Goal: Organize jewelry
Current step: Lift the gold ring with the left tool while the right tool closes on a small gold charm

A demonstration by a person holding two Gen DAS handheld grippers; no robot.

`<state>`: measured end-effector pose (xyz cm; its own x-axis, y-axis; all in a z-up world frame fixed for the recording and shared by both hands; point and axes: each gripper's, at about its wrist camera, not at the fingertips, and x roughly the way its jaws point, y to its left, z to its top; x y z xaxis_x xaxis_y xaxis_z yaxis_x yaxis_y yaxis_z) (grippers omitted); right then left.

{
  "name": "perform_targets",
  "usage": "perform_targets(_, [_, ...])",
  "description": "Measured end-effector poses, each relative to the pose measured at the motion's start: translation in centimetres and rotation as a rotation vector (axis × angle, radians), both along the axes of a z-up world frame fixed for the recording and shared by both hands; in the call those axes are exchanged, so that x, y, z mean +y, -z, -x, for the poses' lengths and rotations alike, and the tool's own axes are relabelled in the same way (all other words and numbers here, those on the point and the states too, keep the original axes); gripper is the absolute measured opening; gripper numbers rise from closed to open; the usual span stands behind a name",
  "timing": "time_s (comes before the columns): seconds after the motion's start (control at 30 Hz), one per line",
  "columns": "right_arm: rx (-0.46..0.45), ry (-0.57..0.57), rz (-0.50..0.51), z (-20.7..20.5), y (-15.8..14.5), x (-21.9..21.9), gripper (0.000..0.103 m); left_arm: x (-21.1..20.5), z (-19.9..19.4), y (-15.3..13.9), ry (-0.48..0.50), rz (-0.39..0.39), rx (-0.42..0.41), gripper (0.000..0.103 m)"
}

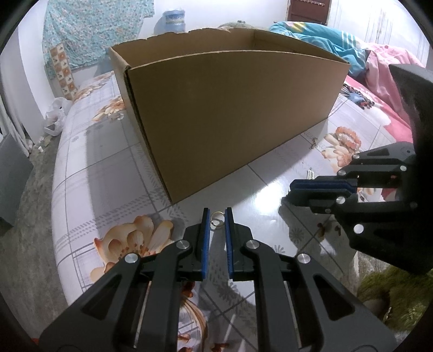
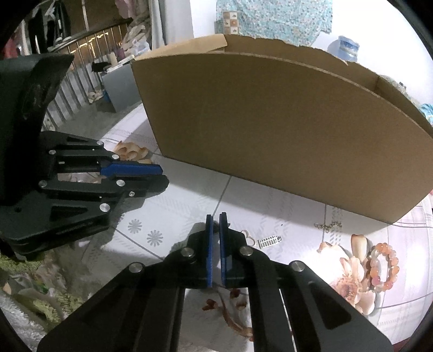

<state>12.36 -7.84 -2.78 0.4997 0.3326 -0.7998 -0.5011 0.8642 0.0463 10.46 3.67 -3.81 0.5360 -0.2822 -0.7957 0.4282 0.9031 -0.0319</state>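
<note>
Water jug (image 1: 174,20) – beside hanging cloth (image 1: 89,29) (teal, patterned).

1 big open-top brown cardboard box (image 1: 230,113) on the floral glossy tablecloth (image 1: 89,151). Jewelry pcs: 1 small gold-tone metal ring (image 1: 217,218), 1 orange-pink beaded bracelet (image 2: 383,266), 1 silver heart-shaped charm (image 2: 248,236), 1 silver rectangular ridged pendant (image 2: 269,241), 1 thin gold-tone chain piece (image 2: 328,226). 2 black two-finger grippers w/ blue pads: left gripper (image 1: 217,214), right gripper (image 2: 216,218).

plain brown box (image 1: 230,121), floral checked tablecloth (image 1: 89,168), orange bead bracelet (image 2: 383,266)
</note>
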Motion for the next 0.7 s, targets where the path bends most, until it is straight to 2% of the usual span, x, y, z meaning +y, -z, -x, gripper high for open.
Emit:
perform_targets(0.2, [0.002, -0.006, -0.002, 0.2, -0.2, 0.3, 0.005, 0.1, 0.3, 0.0, -0.005, -0.002, -0.003, 0.009])
perform_targets(0.4, [0.048, 0.03, -0.015, -0.8, 0.1, 0.1, 0.005, 0.2, 0.3, 0.0, -0.004, -0.001, 0.0, 0.009])
perform_targets(0.7, [0.144, 0.006, -0.106, -1.1, 0.5, 0.3, 0.006, 0.6, 0.2, 0.3, -0.008, 0.006, 0.01, 0.009])
